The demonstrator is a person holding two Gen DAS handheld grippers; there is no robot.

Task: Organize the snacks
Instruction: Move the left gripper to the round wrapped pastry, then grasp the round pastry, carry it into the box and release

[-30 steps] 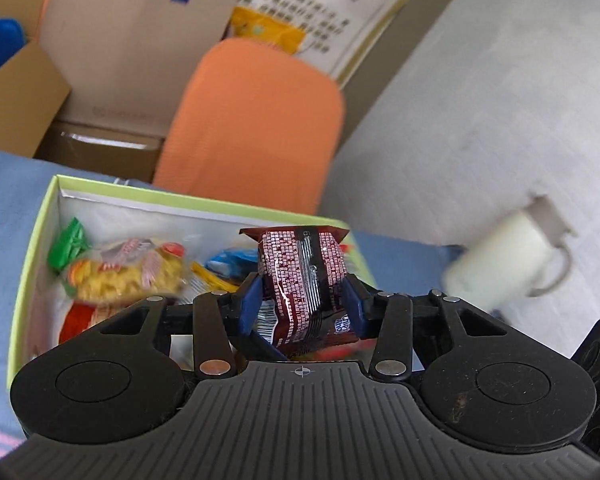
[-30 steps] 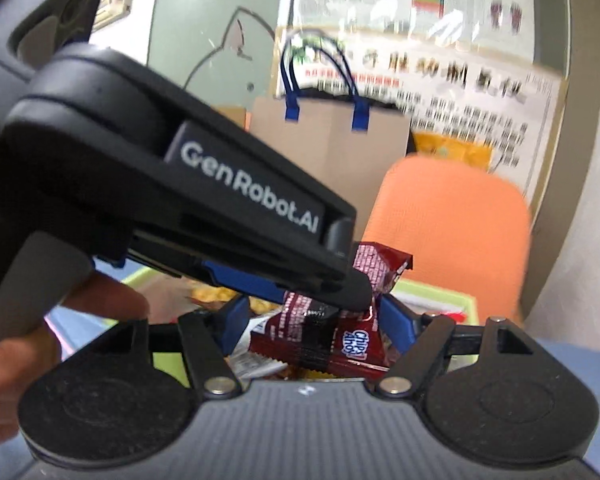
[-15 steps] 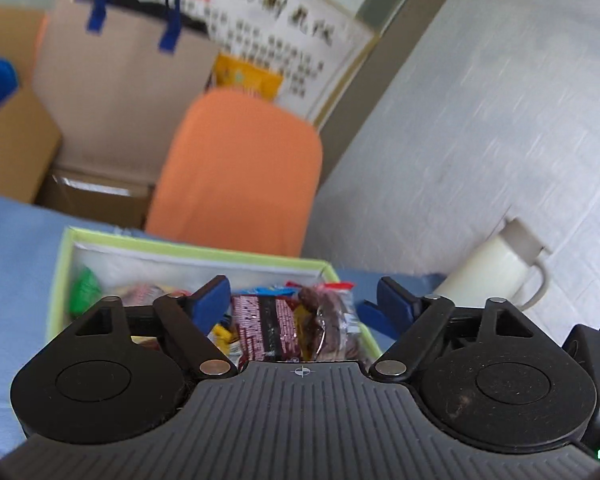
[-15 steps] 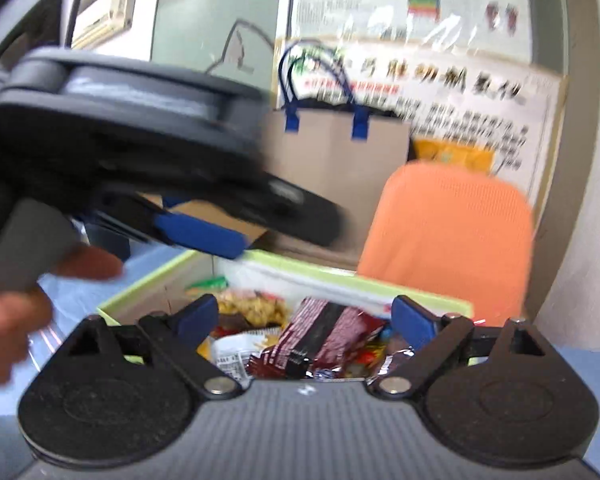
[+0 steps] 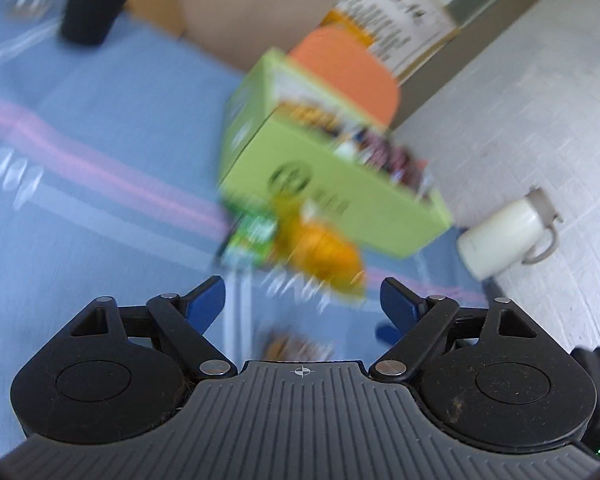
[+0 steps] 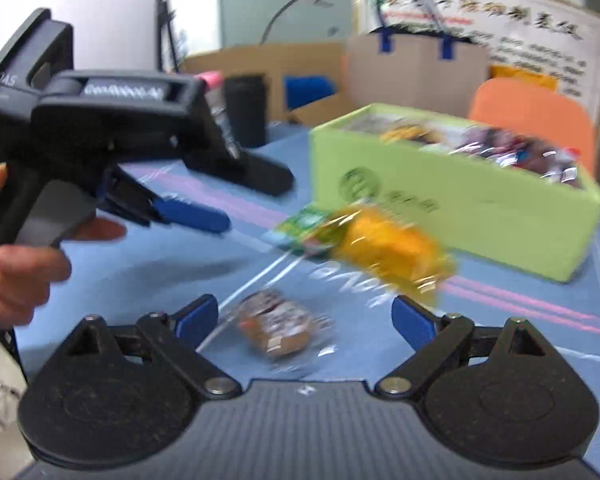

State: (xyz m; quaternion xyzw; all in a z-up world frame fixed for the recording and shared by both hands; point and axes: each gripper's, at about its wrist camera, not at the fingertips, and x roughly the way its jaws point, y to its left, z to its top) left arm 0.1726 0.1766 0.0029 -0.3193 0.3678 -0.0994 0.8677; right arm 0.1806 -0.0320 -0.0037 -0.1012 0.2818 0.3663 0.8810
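Two empty grippers over loose snacks on the blue worktop.

Both the left gripper point(image 5: 302, 294) and the right gripper point(image 6: 306, 314) stand released, nothing between their blue pads, their jaws having just been opening. A green box point(image 6: 452, 200) filled with snacks sits at about one o'clock from the right gripper. Just in front of the box lies an orange-and-green packet point(image 6: 364, 240), blurred. A small brown wrapped snack point(image 6: 278, 326) lies at twelve o'clock, close before the right gripper. A hand point(image 6: 16, 276) grips the left tool's handle.
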